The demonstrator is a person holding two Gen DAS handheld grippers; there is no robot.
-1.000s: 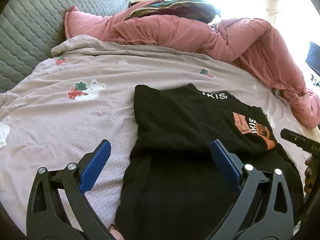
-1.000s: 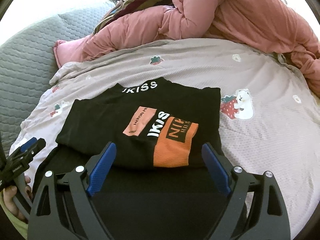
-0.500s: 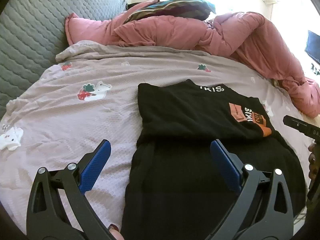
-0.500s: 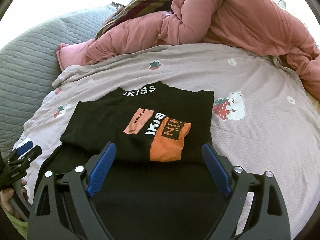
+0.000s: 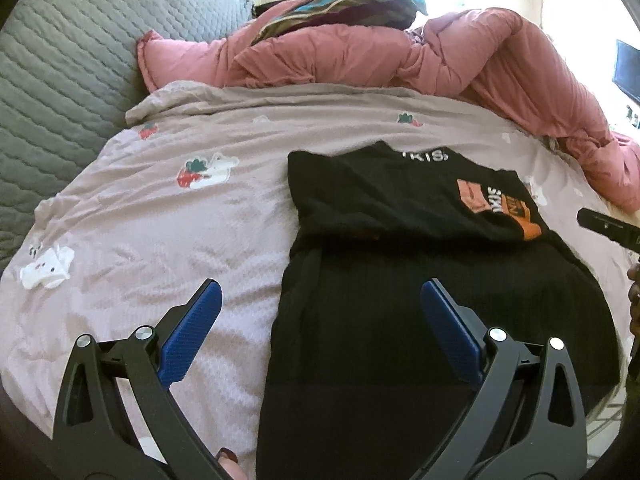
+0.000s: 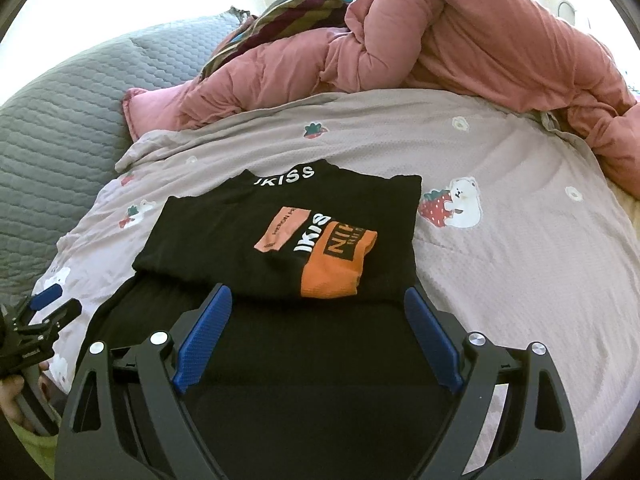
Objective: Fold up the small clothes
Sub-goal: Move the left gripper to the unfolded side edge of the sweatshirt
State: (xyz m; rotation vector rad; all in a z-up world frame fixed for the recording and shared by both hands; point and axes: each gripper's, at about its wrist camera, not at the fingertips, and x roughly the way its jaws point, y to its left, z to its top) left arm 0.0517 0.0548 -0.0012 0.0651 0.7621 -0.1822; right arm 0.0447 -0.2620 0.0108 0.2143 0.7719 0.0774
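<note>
A black T-shirt (image 5: 400, 208) (image 6: 248, 236) with white lettering and an orange patch lies on the bed, its upper part folded down over the lower part (image 6: 304, 344). My left gripper (image 5: 320, 304) is open and empty, above the shirt's left edge near the front. My right gripper (image 6: 316, 308) is open and empty, just above the lower half, its fingers straddling the fold line. The left gripper also shows at the left edge of the right wrist view (image 6: 44, 312); the right gripper's tip shows in the left wrist view (image 5: 608, 228).
The shirt lies on a mauve bedsheet (image 5: 160, 232) (image 6: 520, 248) with strawberry prints. A bunched pink duvet (image 5: 380, 56) (image 6: 460, 40) and a striped cloth (image 6: 280, 12) lie along the back. A grey quilted headboard (image 5: 52, 80) stands at the left.
Both grippers have drawn back toward me and risen a little, so the shirt looks smaller and farther. The shirt has not moved. Both grippers stay open.
</note>
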